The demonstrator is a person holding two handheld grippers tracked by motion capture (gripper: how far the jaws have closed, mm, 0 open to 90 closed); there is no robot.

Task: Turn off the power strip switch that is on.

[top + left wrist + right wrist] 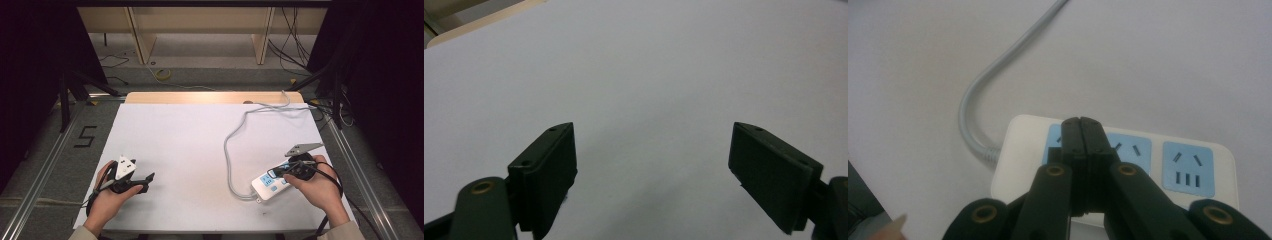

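High view: a white-topped bench [200, 150] is seen, w/ a wooden strip along its far edge. A white power strip [267, 184] lies near the front right of the bench, blue socket panels on its top face. Its grey cord [231, 150] runs from the strip's left end, loops toward the bench's far edge & goes off at the back right. The right claw [278, 172] is held by the right hand [320, 187] directly over the strip, tips pointing left; a grey three-cornered plate sits on top of it. The left claw [150, 178] is held by the left hand [112, 195] at the front left, well apart from the strip, tips pointing right over bare bench.

Left gripper view: the left claw [651, 165] is seen spread wide, jaws far apart, nothing between them; only plain white bench surface [649, 75] lies ahead.

Right gripper view: the right claw [1081, 127] is seen w/ jaws pressed together, nothing gripped. Its tips sit over the power strip [1020, 155], above the leftmost blue panel; whether they touch it can't be told. Two more blue panels are seen to the right, each w/ slot openings. The ribbed cord [973, 100] leaves the strip's left end & curves up & away.
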